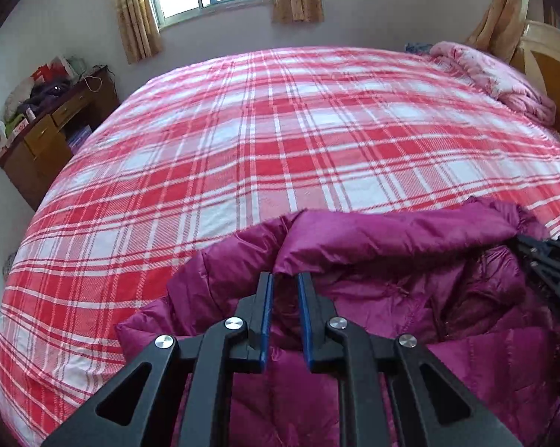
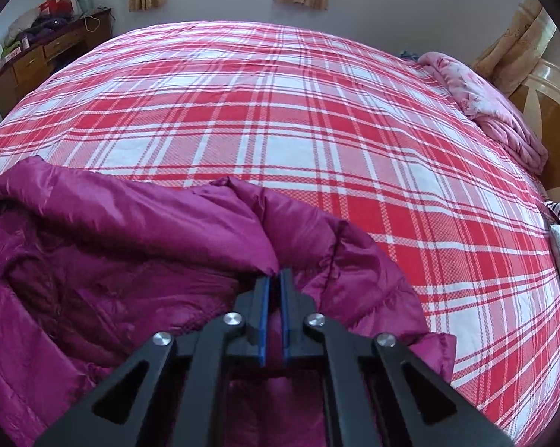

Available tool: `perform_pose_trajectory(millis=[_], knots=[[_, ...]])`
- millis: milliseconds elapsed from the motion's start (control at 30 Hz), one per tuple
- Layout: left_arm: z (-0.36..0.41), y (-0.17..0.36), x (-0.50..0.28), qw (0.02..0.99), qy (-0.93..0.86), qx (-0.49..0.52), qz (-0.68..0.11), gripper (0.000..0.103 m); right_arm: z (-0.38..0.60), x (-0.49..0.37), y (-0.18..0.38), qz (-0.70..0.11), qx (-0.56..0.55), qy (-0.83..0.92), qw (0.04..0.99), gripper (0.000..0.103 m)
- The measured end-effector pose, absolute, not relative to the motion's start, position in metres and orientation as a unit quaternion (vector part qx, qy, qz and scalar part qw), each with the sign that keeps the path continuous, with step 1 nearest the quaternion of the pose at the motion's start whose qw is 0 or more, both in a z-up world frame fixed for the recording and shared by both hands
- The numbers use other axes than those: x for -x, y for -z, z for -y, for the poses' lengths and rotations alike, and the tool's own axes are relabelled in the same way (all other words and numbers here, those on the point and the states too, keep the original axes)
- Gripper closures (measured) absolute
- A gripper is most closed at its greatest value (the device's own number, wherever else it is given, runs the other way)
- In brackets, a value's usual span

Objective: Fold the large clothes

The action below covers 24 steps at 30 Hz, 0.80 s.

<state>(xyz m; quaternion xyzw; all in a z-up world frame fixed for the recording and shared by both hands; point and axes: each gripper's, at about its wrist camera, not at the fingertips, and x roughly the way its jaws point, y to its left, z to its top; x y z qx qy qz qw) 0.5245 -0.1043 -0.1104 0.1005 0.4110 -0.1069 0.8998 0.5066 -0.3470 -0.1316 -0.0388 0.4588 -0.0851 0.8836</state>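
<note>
Both tools [image 1: 283, 279] [image 2: 274, 273] clamped on jacket [image 1: 391, 298] hem, wide plaid bed [image 1: 280, 130] beyond.

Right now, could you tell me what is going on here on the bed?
A person is folding a purple jacket on the plaid bed. The left hand-held gripper and the right hand-held gripper are each shut on an end of the jacket's folded-over edge. No fold is finished yet; most of the jacket lies crumpled near the bed's edge.

jacket [image 1: 373, 298] on bed [image 1: 280, 130], near edge
</note>
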Motion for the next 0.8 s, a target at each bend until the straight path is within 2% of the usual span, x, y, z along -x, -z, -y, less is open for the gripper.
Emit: perform_pose_trajectory(millis=[33, 100, 133, 167, 200, 300, 567, 667, 767, 800], knots=[[0.103, 0.101, -0.521, 0.906, 0.108, -0.094, -0.399, 0.087, 0.347, -0.506, 0.132, -0.456, 0.041, 0.086, 0.885, 0.097], [0.099, 0.084, -0.520, 0.916, 0.113, -0.069, -0.380, 0.073, 0.345, -0.504, 0.132, -0.450, 0.047, 0.088, 0.888, 0.097], [0.098, 0.077, -0.521, 0.922, 0.108, -0.059, -0.368, 0.048, 0.344, -0.503, 0.132, -0.447, 0.050, 0.088, 0.889, 0.097], [0.097, 0.071, -0.523, 0.928, 0.098, -0.051, -0.357, 0.019, 0.344, -0.503, 0.133, -0.446, 0.053, 0.088, 0.889, 0.097], [0.098, 0.069, -0.525, 0.933, 0.090, -0.046, -0.345, 0.012, 0.343, -0.502, 0.134, -0.446, 0.054, 0.088, 0.889, 0.097], [0.114, 0.076, -0.541, 0.928, 0.103, -0.054, -0.355, 0.012, 0.343, -0.501, 0.137, -0.445, 0.055, 0.089, 0.889, 0.097], [0.140, 0.164, -0.552, 0.886, 0.060, -0.177, -0.424, 0.012, 0.348, -0.495, 0.137, -0.444, 0.044, 0.070, 0.892, 0.097], [0.138, 0.166, -0.547, 0.890, 0.065, -0.175, -0.417, 0.012, 0.355, -0.485, 0.124, -0.436, 0.012, 0.055, 0.898, 0.097], [0.139, 0.166, -0.548, 0.888, 0.070, -0.178, -0.418, 0.012, 0.358, -0.471, 0.098, -0.401, -0.017, 0.056, 0.914, 0.090], [0.140, 0.167, -0.548, 0.888, 0.071, -0.179, -0.418, 0.012, 0.359, -0.470, 0.088, -0.385, -0.027, 0.058, 0.921, 0.082]])
